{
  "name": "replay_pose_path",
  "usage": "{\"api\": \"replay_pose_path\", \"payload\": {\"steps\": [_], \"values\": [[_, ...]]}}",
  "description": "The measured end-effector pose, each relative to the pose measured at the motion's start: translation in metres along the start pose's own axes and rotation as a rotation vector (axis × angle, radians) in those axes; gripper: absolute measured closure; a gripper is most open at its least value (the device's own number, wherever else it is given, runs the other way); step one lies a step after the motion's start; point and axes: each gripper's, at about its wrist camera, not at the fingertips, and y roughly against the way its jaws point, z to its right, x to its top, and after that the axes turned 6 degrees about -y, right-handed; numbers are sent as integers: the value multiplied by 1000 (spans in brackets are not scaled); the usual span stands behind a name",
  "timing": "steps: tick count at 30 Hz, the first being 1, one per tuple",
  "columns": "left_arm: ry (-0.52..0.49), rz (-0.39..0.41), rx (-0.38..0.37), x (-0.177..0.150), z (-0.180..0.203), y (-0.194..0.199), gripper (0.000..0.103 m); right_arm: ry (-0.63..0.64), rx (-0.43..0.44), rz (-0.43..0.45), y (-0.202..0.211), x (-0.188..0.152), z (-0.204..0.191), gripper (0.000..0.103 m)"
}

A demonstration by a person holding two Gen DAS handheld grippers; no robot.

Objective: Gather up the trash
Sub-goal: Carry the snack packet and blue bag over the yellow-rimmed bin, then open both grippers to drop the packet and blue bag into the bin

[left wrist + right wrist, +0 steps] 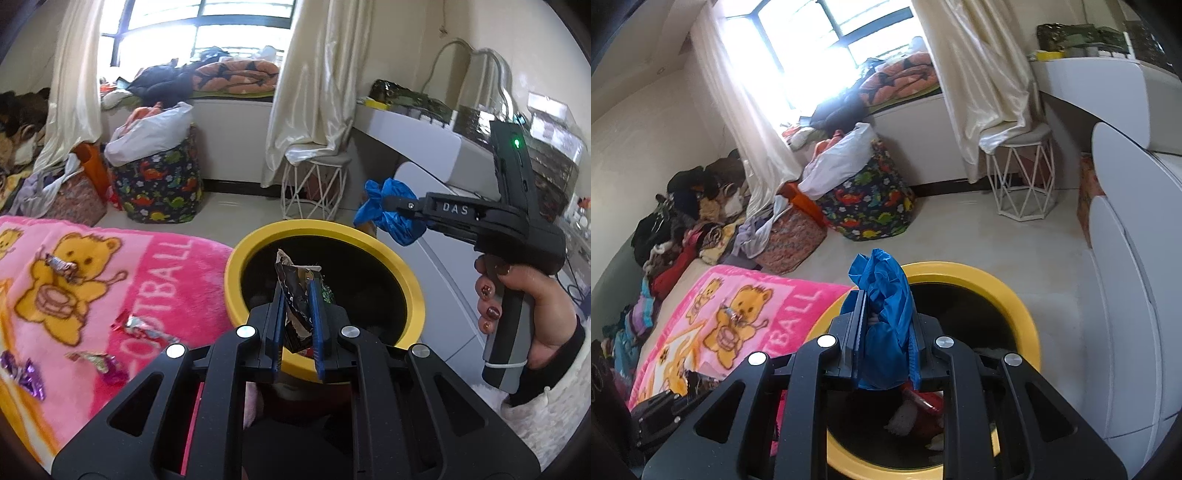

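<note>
Dark crumpled wrapper point(293, 295) clamped in left gripper point(298, 317), held over mouth of yellow-rimmed bin point(373, 240). Blue crumpled bag point(884, 314) grasped by right gripper point(884, 332), above the bin's near rim. More candy wrappers point(146, 326) lie on pink blanket point(162, 280) beside the bin. Risk: blue bag sits close to the rim; letting go here could drop it outside, or it may cling to a pad

Both wrist cams look forward and down, close over the round yellow-rimmed bin point(413, 280). They share it, plus the pink teddy-bear blanket point(798, 306).
</note>
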Motion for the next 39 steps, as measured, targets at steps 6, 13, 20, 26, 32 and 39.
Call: {"api": "replay_pose_path", "payload": {"steps": [6,13,20,26,32,39], "values": [[-26,-28,-28,2,13,-20,95,-19,-30,-3,-1,-1,14,84],[-33,-78,-50,1,16,-48,95,-43,-47,-35,-11,-3,28,82],[-4,-129,-65,-1,9,-76,95,-71,-29,-57,-21,-3,33,81],[49,-134,-53,3,-3,-86,32,-84,-38,-44,-23,-4,33,41],[64,-103,-17,5,-6,-67,11,-79,-59,-38,-22,-6,28,28],[112,-76,48,3,-19,-37,11,-42,-47,-20,-20,-9,10,19]]}}
